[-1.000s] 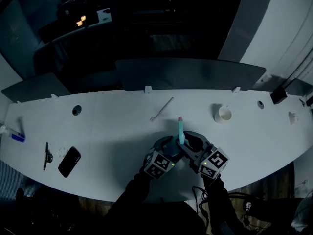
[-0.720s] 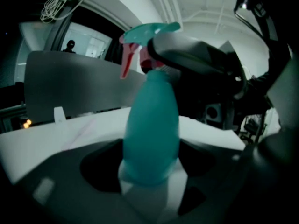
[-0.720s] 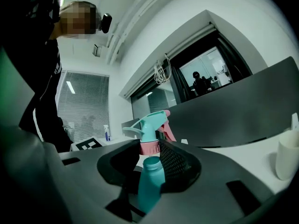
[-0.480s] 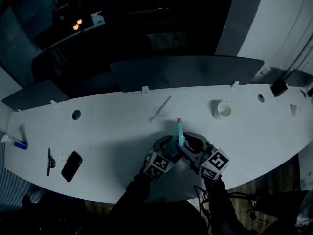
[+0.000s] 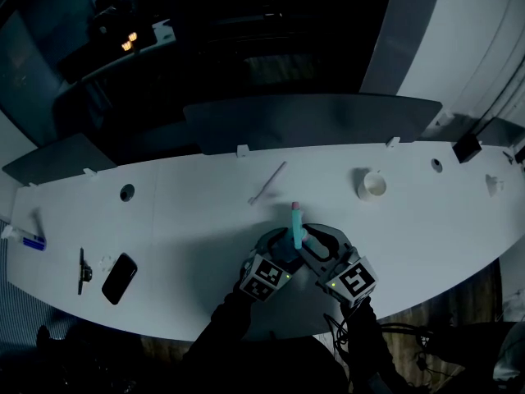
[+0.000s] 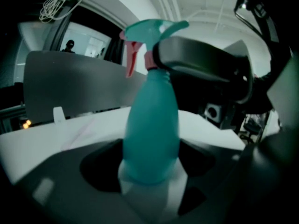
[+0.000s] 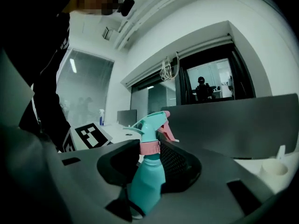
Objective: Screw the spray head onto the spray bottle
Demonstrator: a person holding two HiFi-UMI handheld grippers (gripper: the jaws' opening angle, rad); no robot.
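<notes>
A teal spray bottle (image 5: 296, 230) stands upright near the white table's front edge (image 5: 459, 277). Its teal spray head (image 6: 148, 31) with a pink trigger and pink collar (image 7: 150, 147) sits on the neck. My left gripper (image 5: 283, 251) is shut on the bottle's lower body (image 6: 152, 134), which fills the space between its jaws. My right gripper (image 5: 312, 245) comes in from the right and is shut on the spray head at the collar. In the right gripper view, the collar sits between the dark jaws, above the bottle (image 7: 146, 183).
On the table lie a white roll (image 5: 373, 185) at the back right, a thin pale stick (image 5: 269, 183) behind the bottle, and a phone (image 5: 119, 277) and a black tool (image 5: 83, 269) at the left. A grey divider panel (image 5: 303, 121) runs along the far edge.
The right gripper's marker cube has shifted a little left and down, and the bottle's top leans slightly left. The left gripper holds still on the bottle.
</notes>
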